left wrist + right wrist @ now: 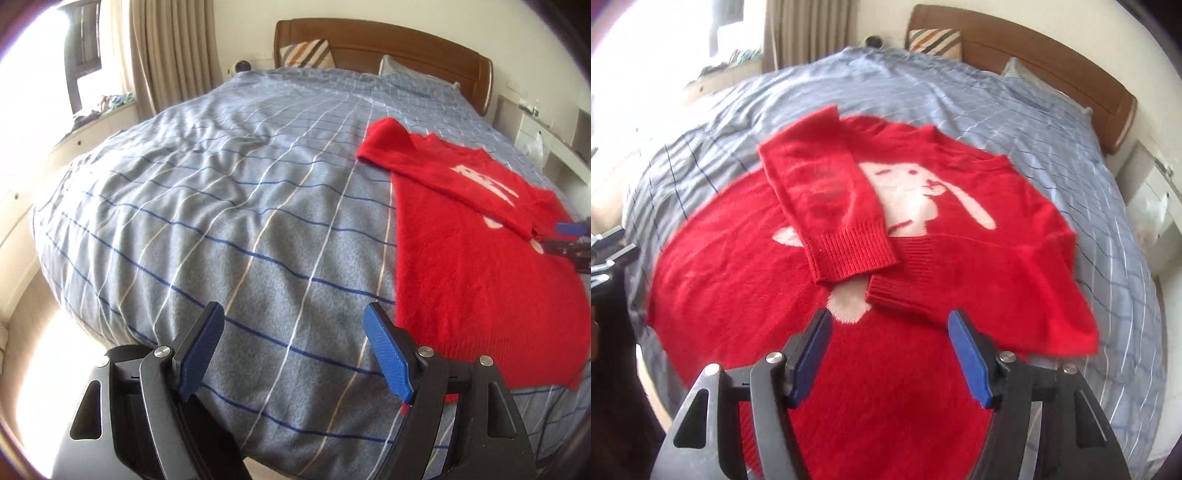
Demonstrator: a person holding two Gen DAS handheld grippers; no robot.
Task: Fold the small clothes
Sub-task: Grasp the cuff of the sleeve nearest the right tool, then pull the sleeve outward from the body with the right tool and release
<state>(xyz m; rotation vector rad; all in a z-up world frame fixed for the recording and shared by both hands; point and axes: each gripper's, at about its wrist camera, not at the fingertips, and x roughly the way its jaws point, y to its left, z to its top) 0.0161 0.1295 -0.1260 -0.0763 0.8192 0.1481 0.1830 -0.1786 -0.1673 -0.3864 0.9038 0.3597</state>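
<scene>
A small red fuzzy sweater [746, 266] with a white rabbit design lies flat on the bed. Both sleeves are folded inward across its front, their ribbed cuffs [853, 254] meeting near the middle. My right gripper [888, 332] is open and empty, hovering just above the sweater's lower body, below the cuffs. My left gripper [293, 328] is open and empty over the bare bedcover, left of the sweater's [480, 266] hem edge. The right gripper also shows in the left wrist view [570, 238] at the far right edge.
The bed has a blue-grey checked duvet [221, 206] and a wooden headboard [388, 44] with pillows [306, 53]. Curtains [166, 55] and a window ledge lie left. White shelving [546, 140] stands right of the bed.
</scene>
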